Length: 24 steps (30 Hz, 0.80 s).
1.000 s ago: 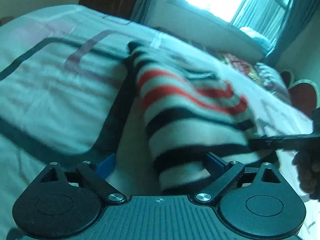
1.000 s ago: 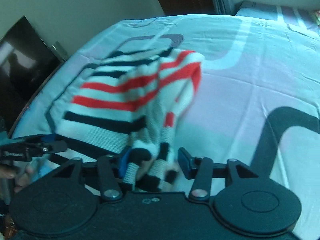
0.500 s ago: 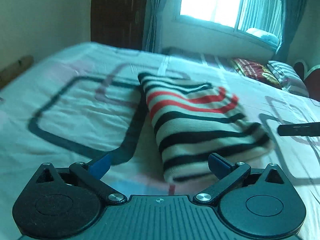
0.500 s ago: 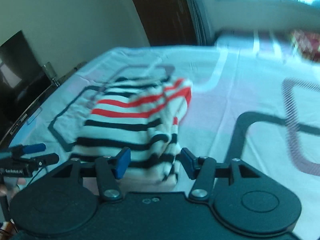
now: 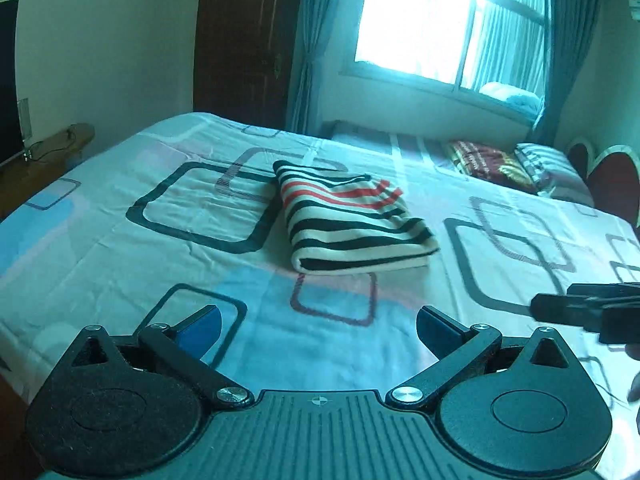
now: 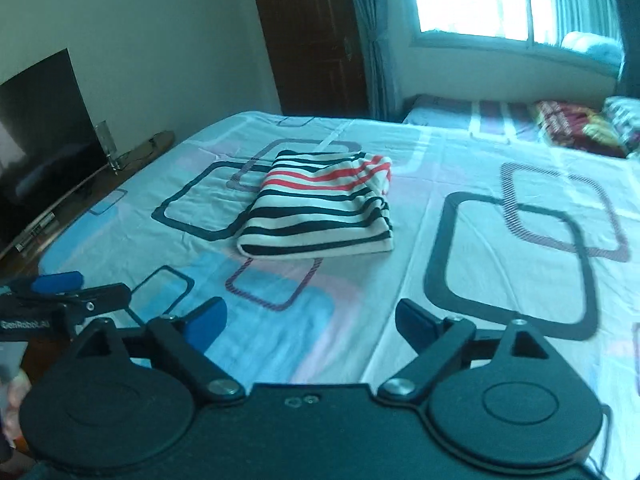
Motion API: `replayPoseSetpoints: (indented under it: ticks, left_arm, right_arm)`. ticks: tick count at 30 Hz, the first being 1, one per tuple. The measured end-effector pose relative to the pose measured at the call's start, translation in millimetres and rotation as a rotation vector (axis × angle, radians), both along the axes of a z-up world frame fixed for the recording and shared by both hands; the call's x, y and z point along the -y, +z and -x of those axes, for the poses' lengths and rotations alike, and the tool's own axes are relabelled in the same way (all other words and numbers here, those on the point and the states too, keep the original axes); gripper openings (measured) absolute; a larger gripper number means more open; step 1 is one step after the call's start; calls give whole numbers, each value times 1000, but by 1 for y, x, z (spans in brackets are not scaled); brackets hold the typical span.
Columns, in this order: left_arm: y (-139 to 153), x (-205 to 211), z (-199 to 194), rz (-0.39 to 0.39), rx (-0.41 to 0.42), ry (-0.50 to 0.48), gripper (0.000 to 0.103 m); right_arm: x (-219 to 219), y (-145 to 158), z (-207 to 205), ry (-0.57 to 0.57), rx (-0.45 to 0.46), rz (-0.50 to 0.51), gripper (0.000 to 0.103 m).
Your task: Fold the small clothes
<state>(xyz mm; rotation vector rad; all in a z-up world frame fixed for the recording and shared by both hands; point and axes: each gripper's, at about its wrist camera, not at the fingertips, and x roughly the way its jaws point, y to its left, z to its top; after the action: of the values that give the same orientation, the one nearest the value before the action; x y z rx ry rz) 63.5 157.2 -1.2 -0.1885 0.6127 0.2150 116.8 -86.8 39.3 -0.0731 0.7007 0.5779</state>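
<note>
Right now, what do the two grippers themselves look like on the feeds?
Both look alike: the left gripper and right gripper are matte black, each with two round discs, angled link bars with silver screws and a ribbed centre plate. Their fingers carry blue pads. In the right view, the left gripper's side bears white lettering, apparently "GenRobot.AI". No cables or sleeves show.

Blown-out window (image 5: 436, 20) backlight, bluish fisheye warp

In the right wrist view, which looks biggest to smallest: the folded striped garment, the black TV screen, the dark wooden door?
1. Dark wooden door and black TV screen: alike, unranked.
2. Folded black, white and red striped garment, though differing nearness makes true sizes unsure.
</note>
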Motion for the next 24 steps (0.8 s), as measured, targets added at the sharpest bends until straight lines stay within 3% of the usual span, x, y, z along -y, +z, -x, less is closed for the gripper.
replayPoseSetpoints:
  ticks: [4, 11, 24]
  left_arm:
    - [6, 18, 21, -60, 9, -21, 103]
    - [13, 33, 42, -61, 32, -43, 103]
    - [23, 46, 44, -86, 44, -60, 103]
  right_arm:
    - [0, 5, 24, -8, 39, 34, 92]
    - [9, 11, 50, -39, 78, 46, 92]
    - [23, 14, 58, -55, 81, 27, 92]
